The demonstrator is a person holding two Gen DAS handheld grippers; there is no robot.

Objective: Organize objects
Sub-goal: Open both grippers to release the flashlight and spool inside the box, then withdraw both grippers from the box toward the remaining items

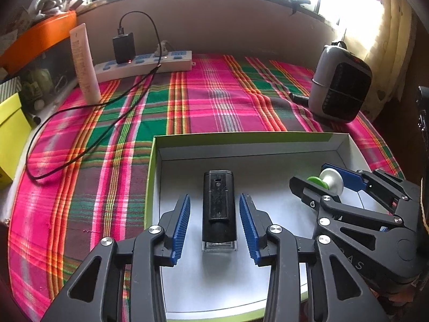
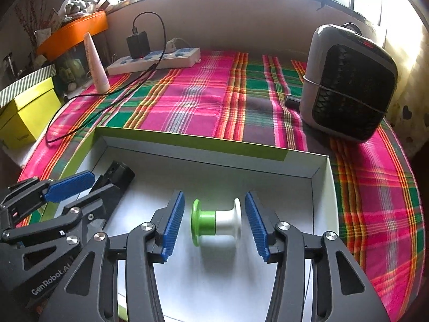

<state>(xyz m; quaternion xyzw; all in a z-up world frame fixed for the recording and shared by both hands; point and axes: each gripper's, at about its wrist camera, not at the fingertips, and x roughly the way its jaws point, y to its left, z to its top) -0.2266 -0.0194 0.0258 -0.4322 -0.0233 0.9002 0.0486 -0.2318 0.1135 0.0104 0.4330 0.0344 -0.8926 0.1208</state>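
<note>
A shallow white box with a lime-green rim (image 1: 268, 141) (image 2: 203, 143) lies on the plaid cloth. A black rectangular device (image 1: 219, 209) lies flat in it, between the open fingers of my left gripper (image 1: 214, 224), not touching the pads. A green-and-white spool (image 2: 215, 221) lies on its side in the box, between the open fingers of my right gripper (image 2: 214, 224), also untouched. In the left wrist view the spool (image 1: 327, 181) and right gripper (image 1: 324, 181) show at the right. In the right wrist view the black device (image 2: 118, 179) and the left gripper (image 2: 91, 185) show at the left.
A grey and black heater (image 2: 348, 83) stands at the right on the plaid cloth (image 1: 214, 99). A white power strip (image 1: 144, 64) with a black charger and cable lies at the back. A pale tube (image 1: 84, 64) stands at left, near yellow (image 2: 26, 112) and orange boxes.
</note>
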